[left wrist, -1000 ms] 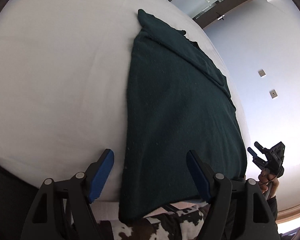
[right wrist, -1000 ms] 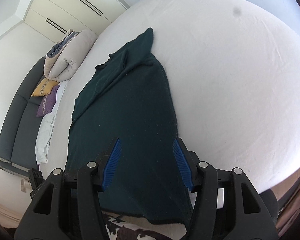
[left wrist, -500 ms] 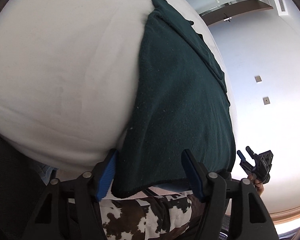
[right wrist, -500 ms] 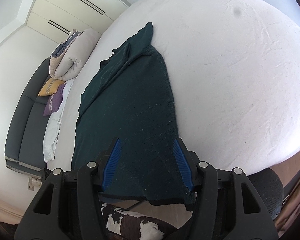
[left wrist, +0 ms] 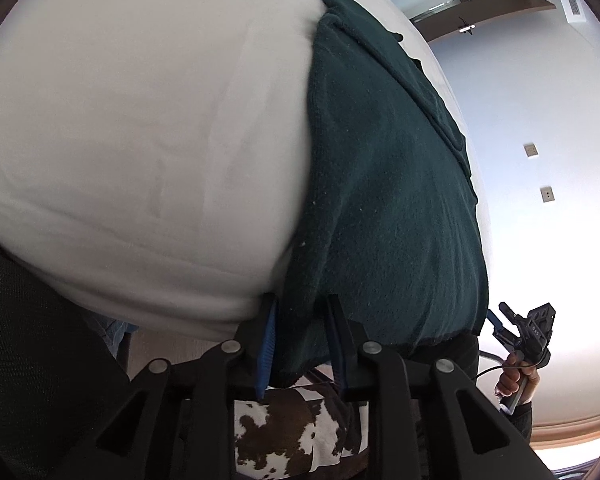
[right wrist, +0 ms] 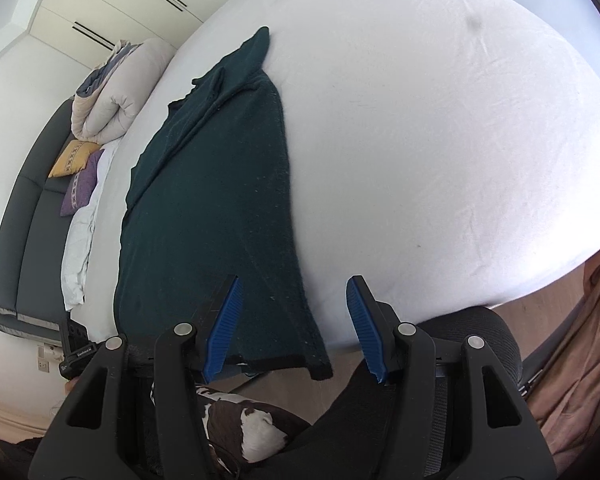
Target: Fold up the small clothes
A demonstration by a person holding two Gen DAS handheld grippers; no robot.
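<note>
A dark green garment (left wrist: 380, 200) lies lengthwise on the white bed (left wrist: 140, 120), its near hem hanging over the bed's edge. My left gripper (left wrist: 300, 340) is at the hem's left corner. Its jaws are closing, and bunched cloth fills the gap between its fingers. In the right wrist view the garment (right wrist: 220, 184) ends in a drooping right corner. That corner hangs between the blue pads (right wrist: 224, 320) of my right gripper (right wrist: 296, 328), which stands open without touching it. A hand holds the right gripper (left wrist: 504, 320) at the garment's far side.
A rolled duvet (right wrist: 116, 88), a yellow cushion (right wrist: 70, 158) and a purple cushion (right wrist: 82, 188) lie on a dark sofa (right wrist: 24, 240) left of the bed. A cow-pattern cloth (left wrist: 292, 428) is below the hem. A black mesh chair (right wrist: 480, 344) stands at the bed's near edge.
The left jaws have narrowed from wide apart to close around the garment's hem corner. The right gripper has slid toward the bed's edge, and the hem's right corner now hangs between its fingers.
</note>
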